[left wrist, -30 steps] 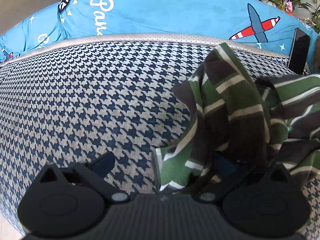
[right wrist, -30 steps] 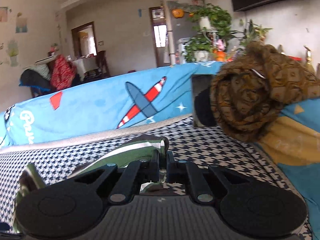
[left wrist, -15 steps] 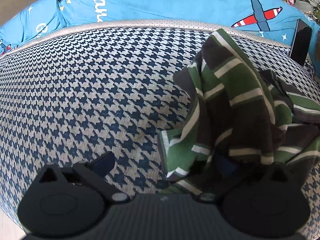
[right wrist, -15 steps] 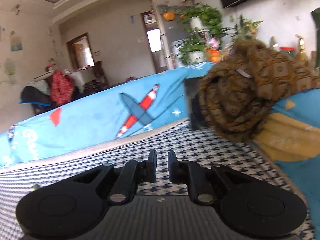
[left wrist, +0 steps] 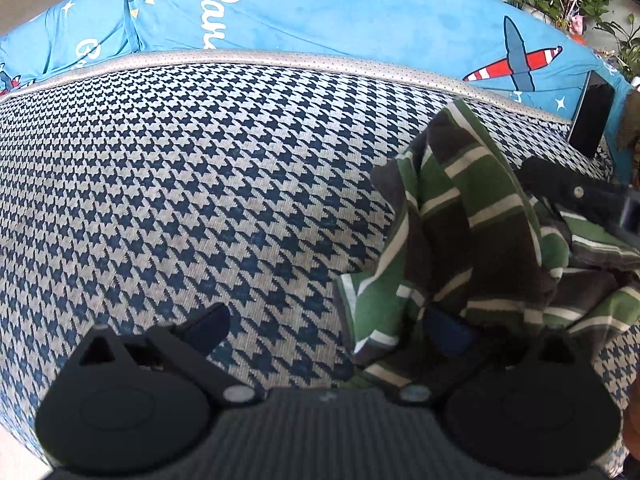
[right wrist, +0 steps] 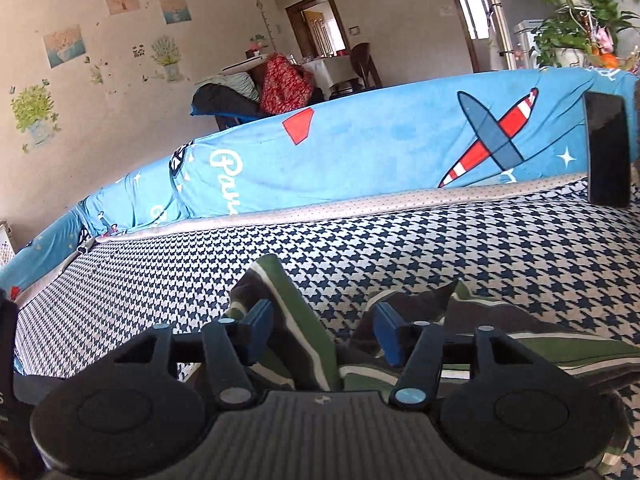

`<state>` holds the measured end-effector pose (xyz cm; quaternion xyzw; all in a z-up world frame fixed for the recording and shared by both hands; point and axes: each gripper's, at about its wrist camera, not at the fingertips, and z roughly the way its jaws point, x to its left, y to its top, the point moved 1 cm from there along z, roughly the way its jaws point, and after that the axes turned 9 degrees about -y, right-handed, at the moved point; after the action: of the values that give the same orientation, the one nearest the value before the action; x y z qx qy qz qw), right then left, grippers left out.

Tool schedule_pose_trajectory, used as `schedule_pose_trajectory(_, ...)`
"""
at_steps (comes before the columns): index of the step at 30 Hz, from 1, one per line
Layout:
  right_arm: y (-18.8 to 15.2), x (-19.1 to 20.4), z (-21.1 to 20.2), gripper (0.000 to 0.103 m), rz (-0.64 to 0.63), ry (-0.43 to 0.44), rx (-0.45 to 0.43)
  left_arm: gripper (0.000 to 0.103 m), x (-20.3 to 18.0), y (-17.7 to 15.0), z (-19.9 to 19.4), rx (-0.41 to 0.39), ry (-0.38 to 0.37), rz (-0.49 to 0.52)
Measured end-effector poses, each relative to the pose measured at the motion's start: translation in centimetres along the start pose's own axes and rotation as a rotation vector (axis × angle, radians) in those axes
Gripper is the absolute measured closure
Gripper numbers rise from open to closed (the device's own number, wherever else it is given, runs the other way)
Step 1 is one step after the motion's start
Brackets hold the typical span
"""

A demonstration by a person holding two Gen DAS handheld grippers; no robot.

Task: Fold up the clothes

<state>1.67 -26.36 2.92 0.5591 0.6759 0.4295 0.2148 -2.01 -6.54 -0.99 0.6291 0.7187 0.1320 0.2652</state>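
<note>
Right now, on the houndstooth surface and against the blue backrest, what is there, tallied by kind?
Striped garment: 1, crumpled on the houndstooth surface
Dark phone-like slab: 1, leaning upright against the blue backrest
Hand-held gripper: 2, left hand-held gripper and right hand-held gripper, both open at the garment
Total: 4

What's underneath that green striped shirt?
The striped shirt lies crumpled on the houndstooth cover, which shows all around it. Whether anything else sits beneath the shirt cannot be seen; its folds hide that.
</note>
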Motion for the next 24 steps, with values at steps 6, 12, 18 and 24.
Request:
schedule_pose_trajectory(6, -0.6, 1.7, 2.3, 0.032, -0.024, -0.018, 0.025, 0.000, 1.6, 0.8, -1.0, -0.036, -0.008, -0.037)
schedule_pose_trajectory(12, -1.4, 3.2, 3.8, 0.059, -0.068, -0.025, 0.062, 0.000, 3.2, 1.6, -1.7, -0.059, 0.008, -0.073)
schedule_pose_trajectory(18, -1.9, 3.4, 3.2, 0.096, -0.079, -0.015, 0.071, 0.000, 4.7, 2.5, -2.4, -0.084, 0.014, -0.109)
schedule_pose_trajectory(24, -2.5, 4.5, -1.3, 0.097, -0.102, 0.067, 0.025, 0.000, 5.3, 2.9, -3.7, -0.127, -0.011, -0.135)
